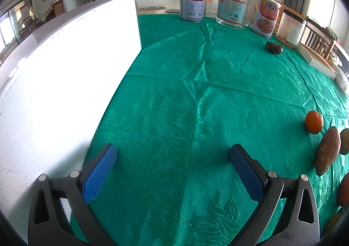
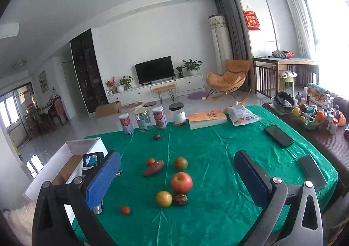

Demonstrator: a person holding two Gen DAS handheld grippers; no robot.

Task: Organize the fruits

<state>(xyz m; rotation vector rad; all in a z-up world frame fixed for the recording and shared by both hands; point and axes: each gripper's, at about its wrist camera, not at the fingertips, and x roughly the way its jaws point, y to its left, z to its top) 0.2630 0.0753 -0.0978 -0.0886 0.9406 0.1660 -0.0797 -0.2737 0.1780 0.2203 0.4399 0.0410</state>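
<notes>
Several fruits lie on the green tablecloth (image 2: pixel 218 158): a red apple (image 2: pixel 181 182), a yellow fruit (image 2: pixel 164 198), a dark wrinkled one (image 2: pixel 180 199), a greenish fruit (image 2: pixel 180 163), a brown sweet potato (image 2: pixel 153 168) with a small orange (image 2: pixel 150 161) behind it, and a small orange (image 2: pixel 125 210) in front. A white box (image 2: pixel 72 154) stands at the left. My right gripper (image 2: pixel 176 171) is open and empty, raised above the fruits. My left gripper (image 1: pixel 172 163) is open and empty, low over the cloth beside the box wall (image 1: pixel 76 71). The orange (image 1: pixel 313 122) and sweet potato (image 1: pixel 328 151) lie to its right.
Two cans (image 2: pixel 126 124) (image 2: pixel 159 117), a clear jar (image 2: pixel 143 119) and a black-lidded jar (image 2: pixel 177 114) stand along the far edge, with a dark fruit (image 2: pixel 156 136) before them. A book (image 2: pixel 207 118), a bag (image 2: pixel 243 115) and a phone (image 2: pixel 279 136) lie at the far right.
</notes>
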